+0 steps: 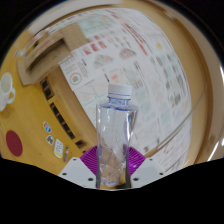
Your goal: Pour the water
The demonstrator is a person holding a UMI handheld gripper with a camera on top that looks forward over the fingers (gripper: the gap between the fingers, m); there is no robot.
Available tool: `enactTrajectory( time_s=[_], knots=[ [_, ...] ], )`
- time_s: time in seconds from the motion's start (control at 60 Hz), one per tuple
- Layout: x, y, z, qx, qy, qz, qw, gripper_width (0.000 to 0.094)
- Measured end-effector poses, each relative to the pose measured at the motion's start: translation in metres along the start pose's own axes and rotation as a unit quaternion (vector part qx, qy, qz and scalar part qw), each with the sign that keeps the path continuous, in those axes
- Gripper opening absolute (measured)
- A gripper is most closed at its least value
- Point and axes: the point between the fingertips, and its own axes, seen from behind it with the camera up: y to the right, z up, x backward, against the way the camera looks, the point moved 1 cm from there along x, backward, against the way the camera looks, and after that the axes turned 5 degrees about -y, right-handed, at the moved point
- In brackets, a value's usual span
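Note:
A clear plastic water bottle (114, 135) with a white cap stands upright between my fingers. My gripper (112, 170) is shut on the bottle's lower body; the purple pads (90, 160) press on it from both sides. The bottle's base is hidden behind the fingers. The bottle appears to be held above a table surface covered with a white printed sheet (130, 55).
A cardboard box (45, 55) lies beyond the bottle to the left on the wooden table (20, 110). A white cup (6, 88) and a dark red round thing (13, 142) sit at the far left. A strip with small stickers (55, 115) runs along the sheet's edge.

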Motion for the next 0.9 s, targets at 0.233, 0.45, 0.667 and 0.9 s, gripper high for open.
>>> enactTrajectory(
  time_s=[0.233, 0.45, 0.667, 0.9],
  knots=[
    [0.039, -0.044, 0.11, 0.315, 0.091, -0.04, 0.944, 0.0333],
    [0.053, -0.121, 0.147, 0.503, 0.116, -0.018, 0.856, 0.0331],
    [0.061, -0.173, 0.157, 0.601, 0.128, -0.006, 0.789, 0.033],
    [0.059, -0.166, 0.157, 0.591, 0.113, 0.002, 0.799, 0.0333]
  ],
)
